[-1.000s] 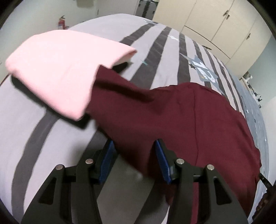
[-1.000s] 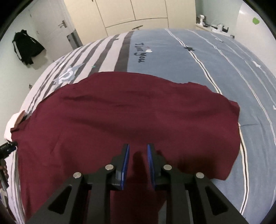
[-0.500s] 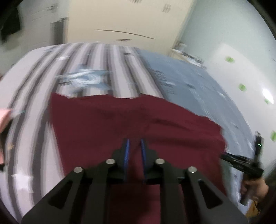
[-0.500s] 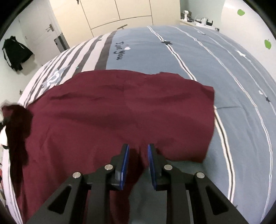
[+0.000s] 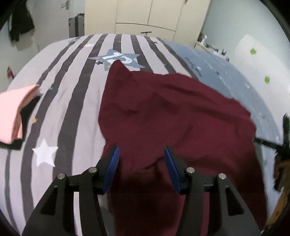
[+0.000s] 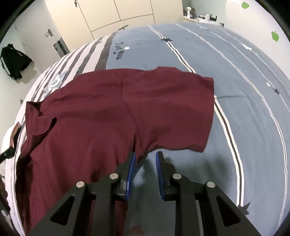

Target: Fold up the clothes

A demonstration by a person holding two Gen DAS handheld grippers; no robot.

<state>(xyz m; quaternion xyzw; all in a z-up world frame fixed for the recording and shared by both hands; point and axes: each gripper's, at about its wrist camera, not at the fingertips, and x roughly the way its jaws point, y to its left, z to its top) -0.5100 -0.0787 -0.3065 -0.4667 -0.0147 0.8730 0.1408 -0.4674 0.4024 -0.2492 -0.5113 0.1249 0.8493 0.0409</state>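
1. Since the earlier frames, the left gripper (image 5: 141,163) had swung from the pink garment's side toward the middle of the bed, and its jaws, nearly shut half a second before, had just been opening again; the maroon shirt's left sleeve, formerly spread flat, now lay folded over onto the body.
2. At the far left of the left wrist view lay a folded pink garment (image 5: 10,112) on the striped bedcover (image 5: 59,101), apart from the shirt.
3. Right of it, the maroon shirt (image 5: 163,116) lay crumpled across the bedcover, one corner reaching the star print with a number (image 5: 119,59).
4. The left gripper stood about half open above the shirt's near edge; cloth showed between the blue pads (image 5: 113,168), but they did not press on it.
5. At the right edge of that view, the right gripper (image 6: 144,161) appeared only as a blurred dark shape.
6. In the right wrist view, the shirt (image 6: 108,116) stretched from the grey stripes on the left onto the blue part of the bedcover (image 6: 244,112).
7. The right gripper's jaws stood narrowly apart; the shirt's edge touched the left pad (image 6: 131,172), while bare bedcover showed in the gap.
8. Beyond the bed stood cream wardrobe doors (image 6: 116,14).
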